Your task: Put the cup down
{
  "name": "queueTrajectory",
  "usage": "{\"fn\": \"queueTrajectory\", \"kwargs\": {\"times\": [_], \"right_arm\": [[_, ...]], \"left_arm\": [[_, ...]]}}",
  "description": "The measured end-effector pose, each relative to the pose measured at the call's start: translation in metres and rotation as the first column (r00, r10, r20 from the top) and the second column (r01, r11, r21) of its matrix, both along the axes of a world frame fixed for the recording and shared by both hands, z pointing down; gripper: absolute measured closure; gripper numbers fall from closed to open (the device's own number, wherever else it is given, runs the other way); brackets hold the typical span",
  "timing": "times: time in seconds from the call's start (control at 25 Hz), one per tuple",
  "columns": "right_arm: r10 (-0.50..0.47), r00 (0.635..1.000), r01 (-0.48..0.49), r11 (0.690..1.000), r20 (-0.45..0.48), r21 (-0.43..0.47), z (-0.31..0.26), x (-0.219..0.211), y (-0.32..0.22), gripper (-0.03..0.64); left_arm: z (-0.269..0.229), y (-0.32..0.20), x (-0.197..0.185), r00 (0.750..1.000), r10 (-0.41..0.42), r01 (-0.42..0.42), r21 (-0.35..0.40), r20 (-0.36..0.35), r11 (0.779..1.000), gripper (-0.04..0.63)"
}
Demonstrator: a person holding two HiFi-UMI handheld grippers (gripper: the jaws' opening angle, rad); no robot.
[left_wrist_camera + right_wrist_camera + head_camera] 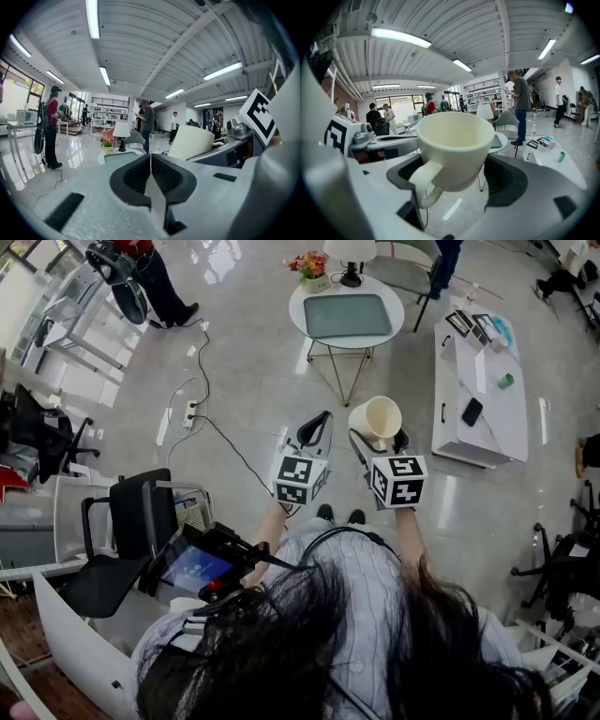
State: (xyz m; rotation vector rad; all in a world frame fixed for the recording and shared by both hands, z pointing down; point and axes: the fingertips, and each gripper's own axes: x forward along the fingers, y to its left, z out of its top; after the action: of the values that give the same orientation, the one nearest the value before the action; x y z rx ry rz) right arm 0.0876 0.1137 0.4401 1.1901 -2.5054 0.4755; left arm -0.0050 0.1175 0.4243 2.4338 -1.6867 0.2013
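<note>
Cup (pixel 454 145) of cream colour sat between the jaws of the right tool (pixel 379 441), which stood wide apart and gripped its body from both sides. The cup was empty inside, and its handle (pixel 423 183) pointed back toward the camera. It hung in the air above the shiny floor (pixel 244 362), not on any table. The left tool (pixel 151 173) was clenched, its jaws pressed together with nothing between them. Further ahead, a round table (pixel 305 301) carried an empty grey tray (pixel 347 317) and a pot (pixel 314 283) with flowers (pixel 307 263).
</note>
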Motion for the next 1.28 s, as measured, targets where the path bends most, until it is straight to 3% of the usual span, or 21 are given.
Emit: {"fn": "queueTrajectory", "kwargs": {"times": [0.52, 0.84, 1.28], "right_arm": [[0.022, 1.0, -0.022, 0.999, 0.004, -0.023, 0.009, -0.038, -0.01, 0.233], [0.018, 1.0, -0.018, 0.999, -0.018, -0.033, 0.016, -0.05, -0.019, 0.233], [0.007, 1.0, -0.008, 0.998, -0.015, -0.06, 0.021, -0.057, -0.081, 0.233]], "left_arm": [[0.014, -0.009, -0.048, 1.0, -0.008, 0.008, -0.021, -0.001, 1.0, 0.577], [0.024, -0.019, -0.056, 1.0, 0.004, -0.005, -0.032, -0.016, 0.999, 0.577], [0.035, -0.067, -0.068, 1.0, -0.024, 0.023, -0.071, -0.013, 0.997, 0.577]]}}
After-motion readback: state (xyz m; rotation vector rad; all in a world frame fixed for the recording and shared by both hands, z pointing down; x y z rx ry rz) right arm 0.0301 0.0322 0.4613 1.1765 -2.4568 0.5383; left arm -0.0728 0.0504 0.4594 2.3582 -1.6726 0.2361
